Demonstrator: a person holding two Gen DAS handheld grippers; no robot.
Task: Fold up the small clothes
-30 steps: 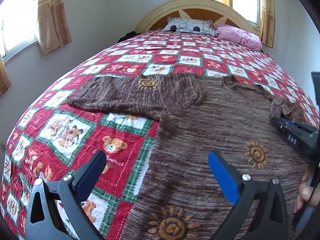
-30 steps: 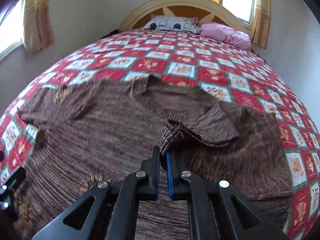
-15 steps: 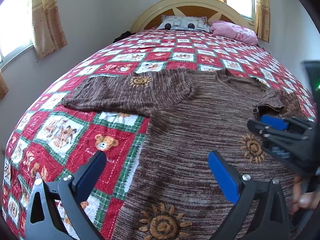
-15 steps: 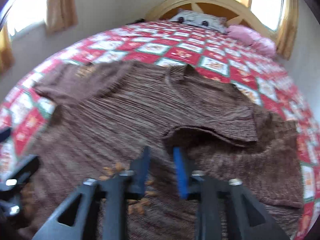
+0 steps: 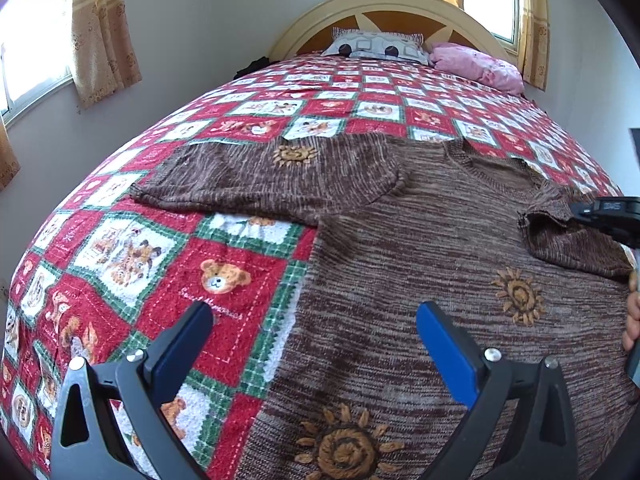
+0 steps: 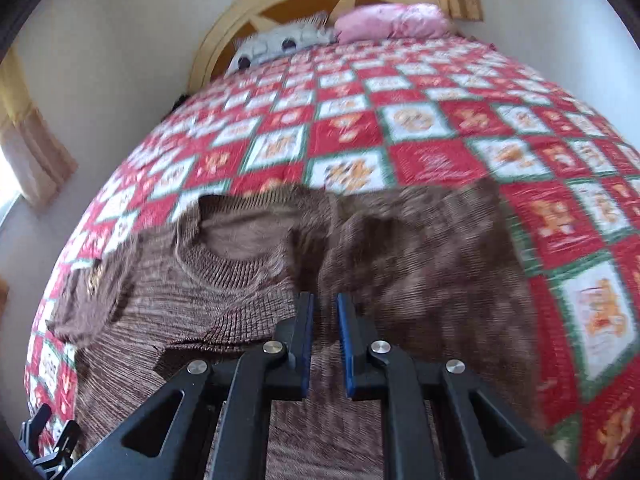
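Observation:
A brown knitted sweater (image 5: 420, 240) with orange sunflowers lies flat, front up, on the quilt. Its left sleeve (image 5: 280, 184) is spread out to the side. Its right sleeve (image 5: 572, 244) is folded in over the chest. My left gripper (image 5: 314, 312) hovers open over the sweater's left edge, nothing between its fingers. My right gripper (image 6: 323, 308) hangs just above the sweater (image 6: 224, 292) by the right shoulder. Its jaws are closing to a narrow gap with no cloth between them. The folded sleeve's ribbed cuff (image 6: 240, 320) lies just left of them. The left wrist view shows the right gripper (image 5: 580, 210) at its right edge.
The red, white and green teddy-bear quilt (image 5: 224, 280) covers the whole bed. A grey patterned pillow (image 5: 376, 46) and a pink pillow (image 5: 480, 66) lie at the headboard (image 5: 400, 4). Curtained windows flank the bed. A person's fingers (image 5: 632, 312) show at the right edge.
My right gripper let go of the sleeve cuff, left it folded on the chest, swung right with a roll, and its jaws opened then narrowed. The left gripper stayed put.

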